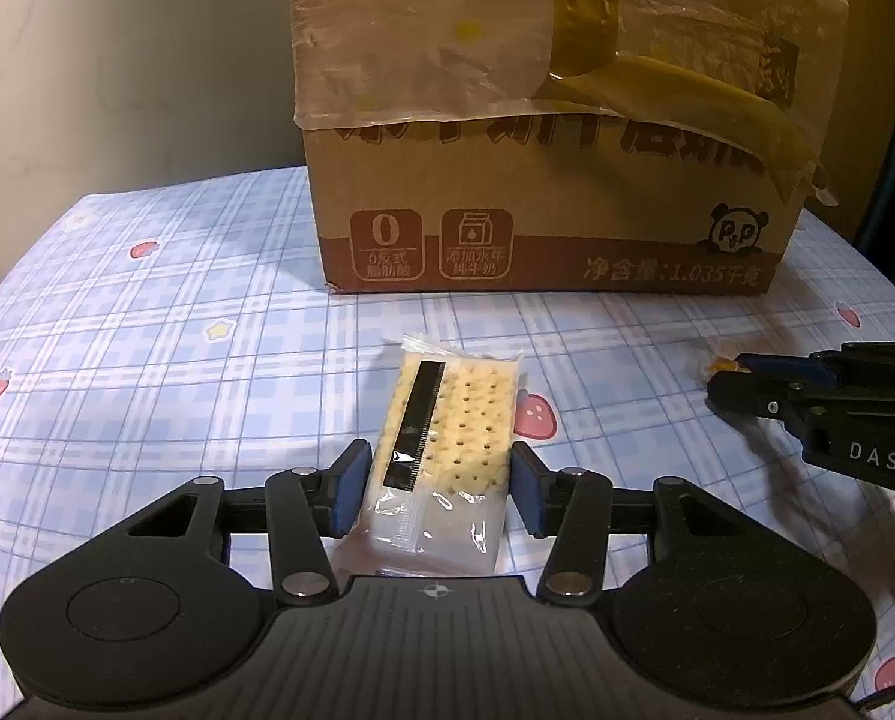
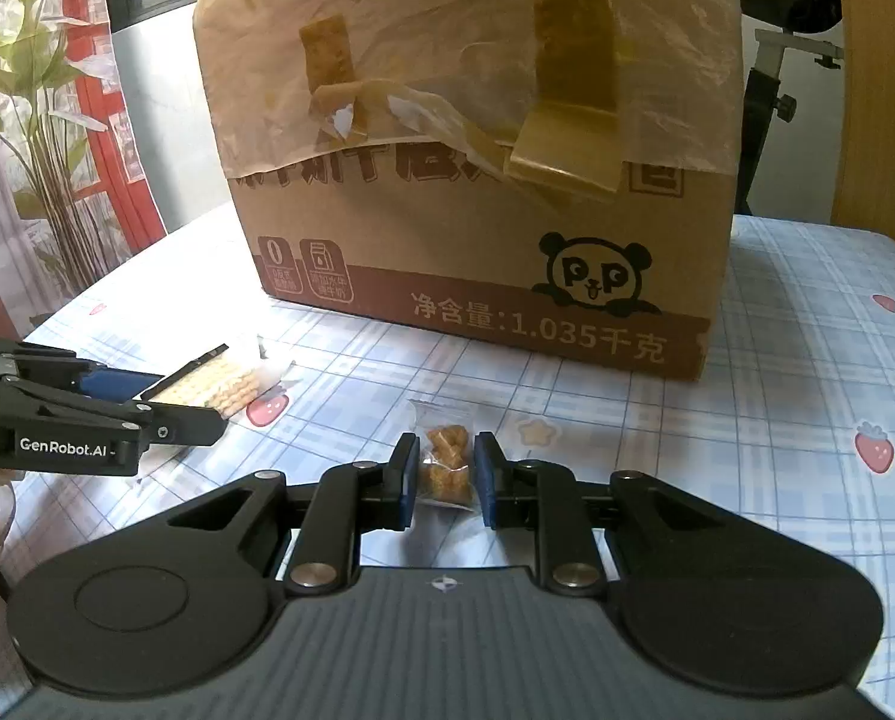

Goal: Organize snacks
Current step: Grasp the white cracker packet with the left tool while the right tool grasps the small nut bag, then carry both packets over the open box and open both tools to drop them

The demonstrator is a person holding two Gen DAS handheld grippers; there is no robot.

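My left gripper (image 1: 441, 483) is shut on a clear-wrapped cracker pack (image 1: 447, 450) with a black strip, its near end between the blue pads; the pack points toward the box. It also shows in the right wrist view (image 2: 213, 387), held by the left gripper (image 2: 165, 420). My right gripper (image 2: 446, 480) is shut on a small clear packet of golden-brown snack pieces (image 2: 446, 465), just above the tablecloth. The right gripper also shows at the right edge of the left wrist view (image 1: 723, 381).
A large cardboard box (image 1: 543, 192) with a panda logo and loose tape stands on the checked strawberry tablecloth (image 1: 177, 330), straight behind both grippers; it also shows in the right wrist view (image 2: 477, 192). A plant (image 2: 33, 120) stands beyond the table's left edge.
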